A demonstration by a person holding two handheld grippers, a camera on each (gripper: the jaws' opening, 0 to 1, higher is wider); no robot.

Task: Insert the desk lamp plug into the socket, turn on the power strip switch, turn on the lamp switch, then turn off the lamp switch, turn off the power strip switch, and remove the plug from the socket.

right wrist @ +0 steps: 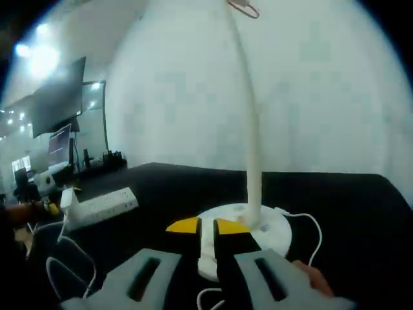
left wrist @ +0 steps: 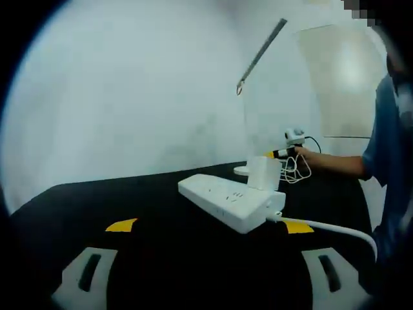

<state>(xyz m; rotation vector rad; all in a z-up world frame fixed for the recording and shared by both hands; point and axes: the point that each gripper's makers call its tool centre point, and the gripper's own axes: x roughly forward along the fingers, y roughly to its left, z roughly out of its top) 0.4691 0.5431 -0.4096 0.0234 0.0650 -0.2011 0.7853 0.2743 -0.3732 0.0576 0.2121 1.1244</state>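
We see a bench [left wrist: 161,226] covered with a matte black surface. On it lies a long white plastic power strip [left wrist: 229,201], with a white adapter block [left wrist: 264,173] standing in one of its sockets. Near it rests the round white base of the desk lamp [right wrist: 248,226]. A thin white cable [right wrist: 310,236] lies loosely on the black surface beside the base.

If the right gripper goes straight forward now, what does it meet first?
Probably the lamp base: the right gripper has its yellow tips already at the base's near edge, jaws almost closed. Contact is unclear.
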